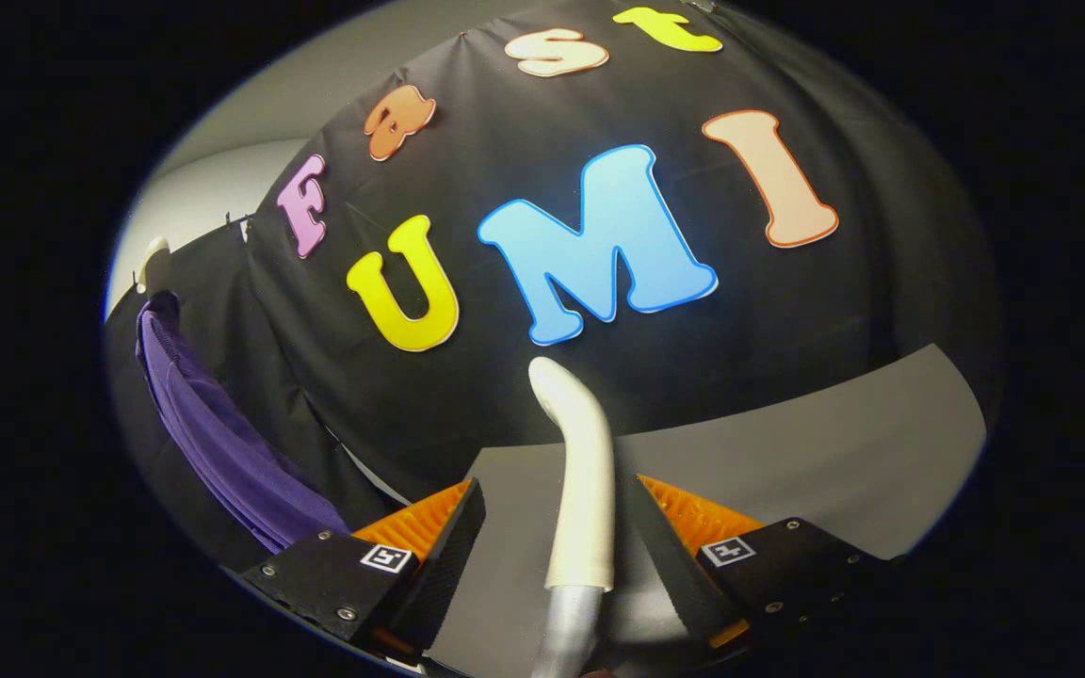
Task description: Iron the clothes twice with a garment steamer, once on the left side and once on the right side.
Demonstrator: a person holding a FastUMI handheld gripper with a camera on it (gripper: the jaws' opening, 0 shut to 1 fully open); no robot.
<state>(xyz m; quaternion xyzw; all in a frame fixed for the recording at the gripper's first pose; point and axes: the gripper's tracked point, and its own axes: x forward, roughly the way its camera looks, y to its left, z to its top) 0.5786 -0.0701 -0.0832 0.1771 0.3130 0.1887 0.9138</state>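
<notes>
While the fingers flank the steamer, grey table lies beyond.

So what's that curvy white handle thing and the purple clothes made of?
The curved white steamer handle looks like smooth matte plastic: even sheen, rounded moulded shape. Its grey lower section looks like plastic or metal; I cannot tell which. The purple garment, hanging off to the left, looks like soft woven fabric, with long folds. The gripper is open, its fingers either side of the handle without touching.
</notes>
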